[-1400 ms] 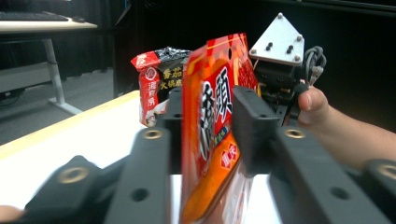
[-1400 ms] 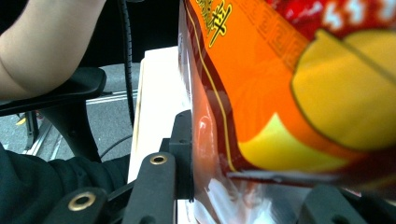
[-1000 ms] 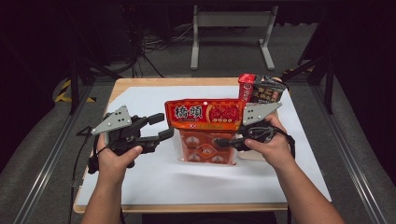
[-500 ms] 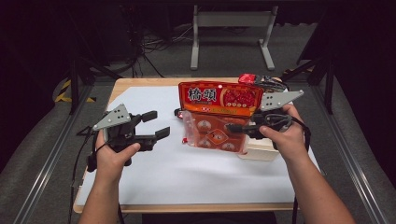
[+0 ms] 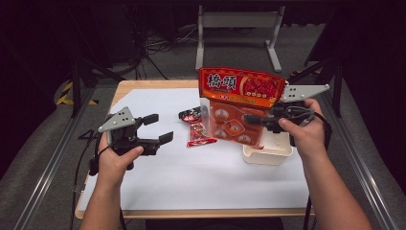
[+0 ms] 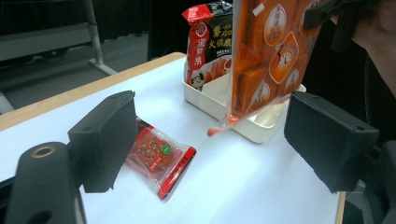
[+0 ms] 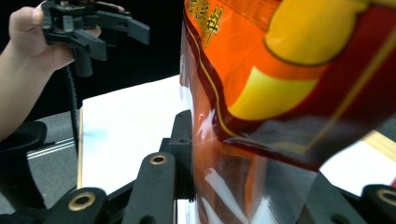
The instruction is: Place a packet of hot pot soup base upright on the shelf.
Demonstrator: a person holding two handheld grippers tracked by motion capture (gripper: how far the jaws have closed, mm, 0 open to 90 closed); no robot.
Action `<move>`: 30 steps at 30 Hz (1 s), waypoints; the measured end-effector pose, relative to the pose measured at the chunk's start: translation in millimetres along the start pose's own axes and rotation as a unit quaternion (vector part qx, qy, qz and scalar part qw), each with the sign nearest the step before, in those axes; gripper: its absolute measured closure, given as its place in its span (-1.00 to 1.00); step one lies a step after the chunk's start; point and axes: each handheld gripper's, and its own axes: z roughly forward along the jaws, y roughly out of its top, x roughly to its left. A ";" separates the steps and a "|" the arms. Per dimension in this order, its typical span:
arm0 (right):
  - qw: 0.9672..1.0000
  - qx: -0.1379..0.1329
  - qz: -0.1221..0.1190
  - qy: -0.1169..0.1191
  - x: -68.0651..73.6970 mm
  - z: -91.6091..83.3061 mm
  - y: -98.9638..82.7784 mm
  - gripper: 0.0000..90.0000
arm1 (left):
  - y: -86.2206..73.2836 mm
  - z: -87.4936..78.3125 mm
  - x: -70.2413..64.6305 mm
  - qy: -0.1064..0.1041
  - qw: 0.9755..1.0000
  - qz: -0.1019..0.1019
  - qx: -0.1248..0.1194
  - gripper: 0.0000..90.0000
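Bag (image 5: 239, 108), a large orange-and-red pouch with a clear lower half, is held upright in the right tongs (image 5: 256, 120), lifted off the surface (image 5: 191, 177) and hanging over the white tray (image 5: 268, 155) just below those tongs. The right tongs are closed on the bag's side edge, about halfway up; in the right gripper view the film (image 7: 233, 140) is seen pinched between the black jaws. Small orange blocks show through the clear part (image 6: 266, 60), so the load is judged to sit low and loose, and the film to be thin, soft and slippery. The bag is likely to sag and swing from a one-sided pinch; a firmer hold would probably be had at the stiff printed top band or at a sealed edge, not on the clear belly, where the contents could be crushed.

The left tongs (image 5: 155, 132) are empty and wide open, their jaws having just been opening, with nothing between them. They are held well apart from the bag, on the side away from the right tongs.

Between the two tongs, two small red packets (image 5: 196, 129) lie on the surface, near the bag's lower corner; one (image 6: 159, 156) is seen just beyond the left tongs' pad. A second, red-and-black bag (image 6: 205, 42) stands in the tray behind the held one.
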 end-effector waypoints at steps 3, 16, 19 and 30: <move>1.000 -0.002 0.001 -0.009 -3.4 -4.7 -0.4 0.56 | -0.7 1.0 0.7 0.006 1.000 0.003 0.006 -0.63; 0.998 -0.006 -0.004 -0.059 -16.3 -20.8 -5.9 0.56 | -4.1 4.5 3.9 0.026 0.999 0.012 0.030 -0.68; 0.997 -0.009 -0.004 -0.070 -20.7 -23.7 -8.5 0.56 | -5.1 4.4 5.1 0.027 0.999 0.009 0.029 -0.68; 0.995 -0.023 -0.010 -0.099 -32.4 -32.6 -19.3 0.56 | -8.1 4.9 10.4 0.031 0.999 0.005 0.035 -0.68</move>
